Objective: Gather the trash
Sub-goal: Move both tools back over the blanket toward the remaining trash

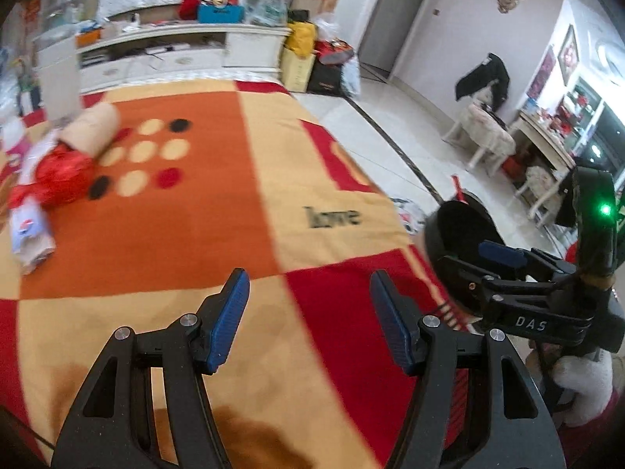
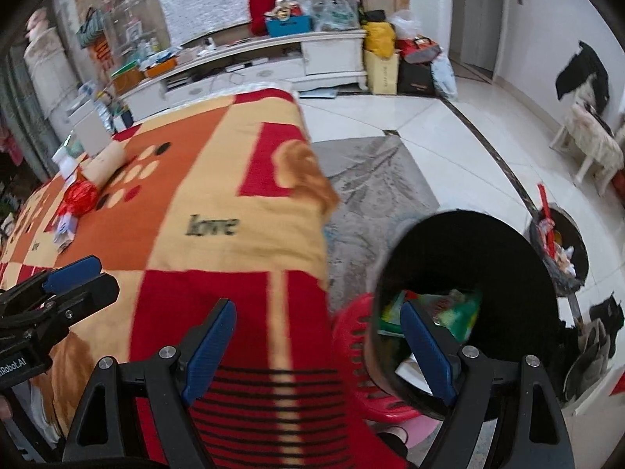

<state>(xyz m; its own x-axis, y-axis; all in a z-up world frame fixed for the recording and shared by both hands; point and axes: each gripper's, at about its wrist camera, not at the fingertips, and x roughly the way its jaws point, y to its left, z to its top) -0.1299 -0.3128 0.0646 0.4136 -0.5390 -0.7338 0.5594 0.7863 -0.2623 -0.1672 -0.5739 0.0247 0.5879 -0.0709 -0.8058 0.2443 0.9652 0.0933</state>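
- Step in hand, as I read it: between pickups. Both grippers empty, over the blanket-covered desk (image 1: 242,211).
- Left gripper (image 1: 308,320): fingers spread, nothing between them, only blanket below.
- Right gripper (image 2: 318,351): fingers spread wide, nothing pinched. It sits at the desk's right edge; its right finger overlaps the bin mouth in that view.
- Black bin (image 2: 465,273) stands just off the desk's right edge on a red stool (image 2: 353,336). Wrappers already inside, so some trash looks collected.
- Remaining trash sits at the far left of the desk, well apart from both grippers: red crumpled wrapper (image 1: 64,176), cardboard tube (image 1: 93,127) touching or just behind it, pale crumpled packet (image 1: 29,234) nearer the camera.
- Frames are motion-blurred; can't tell the smaller bits around that pile.
- Next move probably: left gripper goes to the pile, straddles the red wrapper, closes on it, carries it across to the bin.
- The wrapper is soft and crinkly, so it needs a full close.
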